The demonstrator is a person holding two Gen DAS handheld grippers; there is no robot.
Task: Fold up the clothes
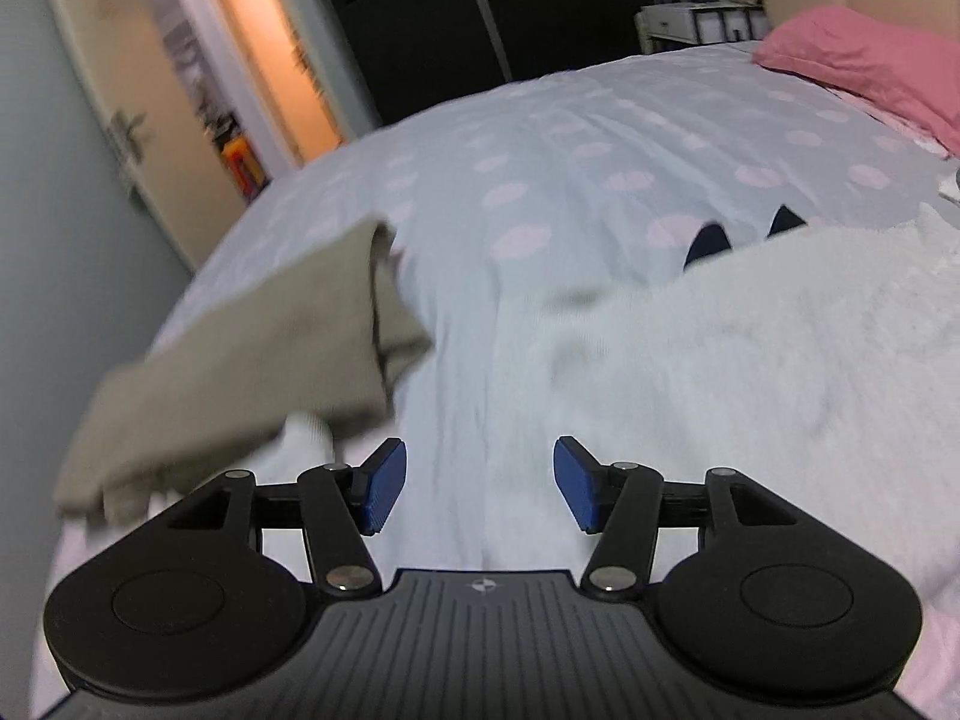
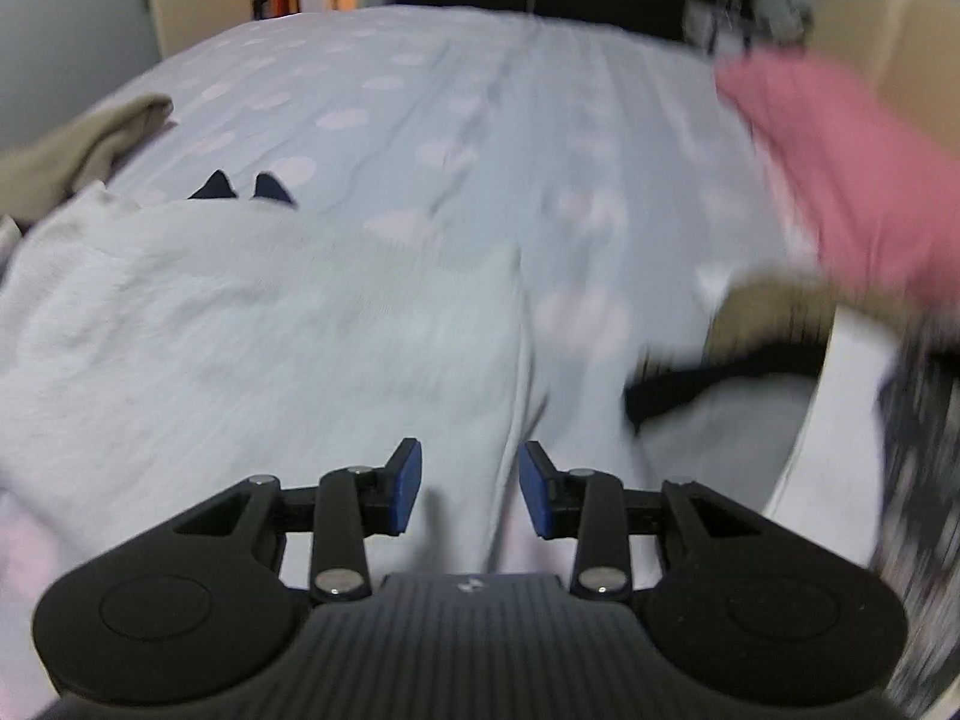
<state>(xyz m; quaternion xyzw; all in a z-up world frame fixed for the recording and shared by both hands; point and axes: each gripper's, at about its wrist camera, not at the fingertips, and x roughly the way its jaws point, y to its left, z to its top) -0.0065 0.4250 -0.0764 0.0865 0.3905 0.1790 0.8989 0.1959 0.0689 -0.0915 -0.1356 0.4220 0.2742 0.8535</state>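
Left gripper (image 1: pixel 479 483): blue pads spread wide, nothing between them; hovering over pale cloth at the near edge of the bed.
Right gripper (image 2: pixel 471 489): pads parted, a narrower gap than on the left, holding nothing; poised above a long crease in the cloth.
White garment (image 1: pixel 750 348): fluffy, pale, spread flat on the bed, just right of the left gripper; in the right wrist view the same garment (image 2: pixel 210 312) fills the near left, its right edge running down toward the right gripper.
Olive garment (image 1: pixel 252 360): rumpled, lying near the left edge of the bed, ahead and left of the left gripper; a small white piece showing under its near edge; seen again far left in the right wrist view (image 2: pixel 78 138).
Dark blue item (image 1: pixel 708 243): two pointed tips poking out past the far edge of the white garment, the rest hidden; same pair of tips in the right wrist view (image 2: pixel 240 187).
Pile at right (image 2: pixel 780 360): blurred heap of tan, black and white cloth, near the right gripper's right side; too smeared to tell apart.
Bedspread (image 1: pixel 570 138): grey-blue with pale pink dots, lightly wrinkled, covering the bed under everything.
Pink pillow (image 1: pixel 858 66): at the far right of the bed.
Door (image 1: pixel 114 102): cream, standing open at far left, with a lit room beyond.
Desk (image 1: pixel 696 24): white, at the far wall behind the pillow.
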